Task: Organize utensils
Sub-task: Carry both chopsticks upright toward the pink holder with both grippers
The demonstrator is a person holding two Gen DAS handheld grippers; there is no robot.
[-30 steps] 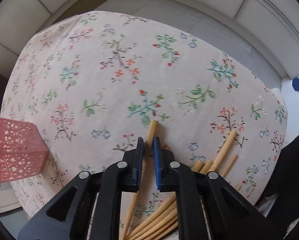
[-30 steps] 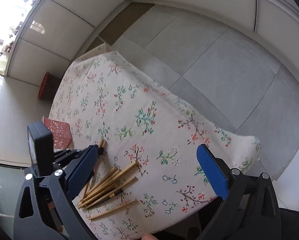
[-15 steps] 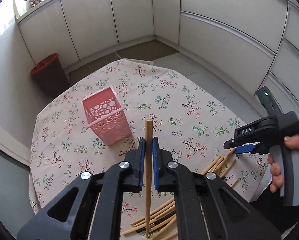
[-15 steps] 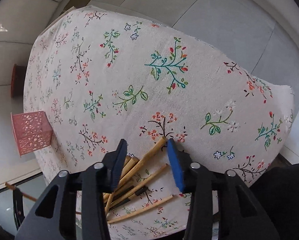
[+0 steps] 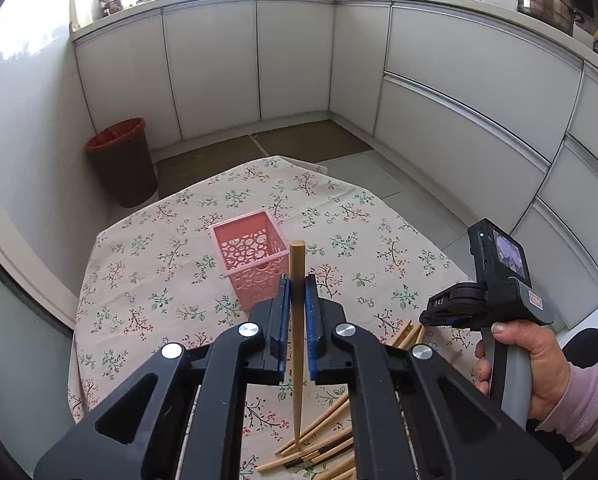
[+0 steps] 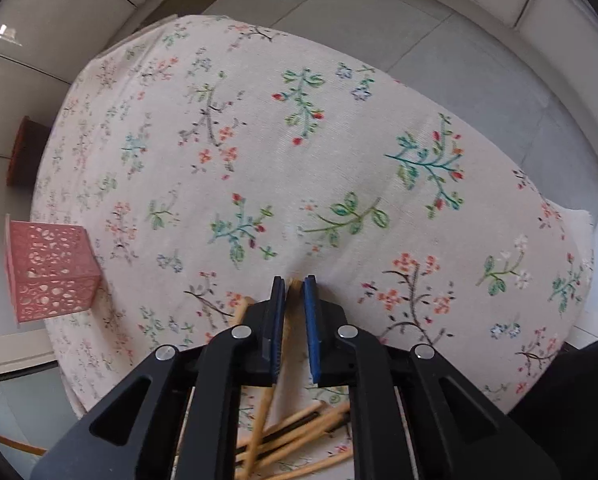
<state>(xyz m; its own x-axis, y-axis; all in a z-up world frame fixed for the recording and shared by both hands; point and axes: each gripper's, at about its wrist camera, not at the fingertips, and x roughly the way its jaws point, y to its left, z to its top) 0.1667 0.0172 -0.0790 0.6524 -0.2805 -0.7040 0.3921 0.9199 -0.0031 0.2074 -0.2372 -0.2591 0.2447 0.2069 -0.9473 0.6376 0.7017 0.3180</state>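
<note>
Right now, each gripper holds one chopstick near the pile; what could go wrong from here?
1. The left gripper pinches its chopstick upright with its lower end near the pile of chopsticks; it may pivot in the jaws and miss the pink basket.
2. The right gripper grips its chopstick close to one end, with the rest lying among the pile; lifting could drag the others across the floral tablecloth toward the edge.
</note>
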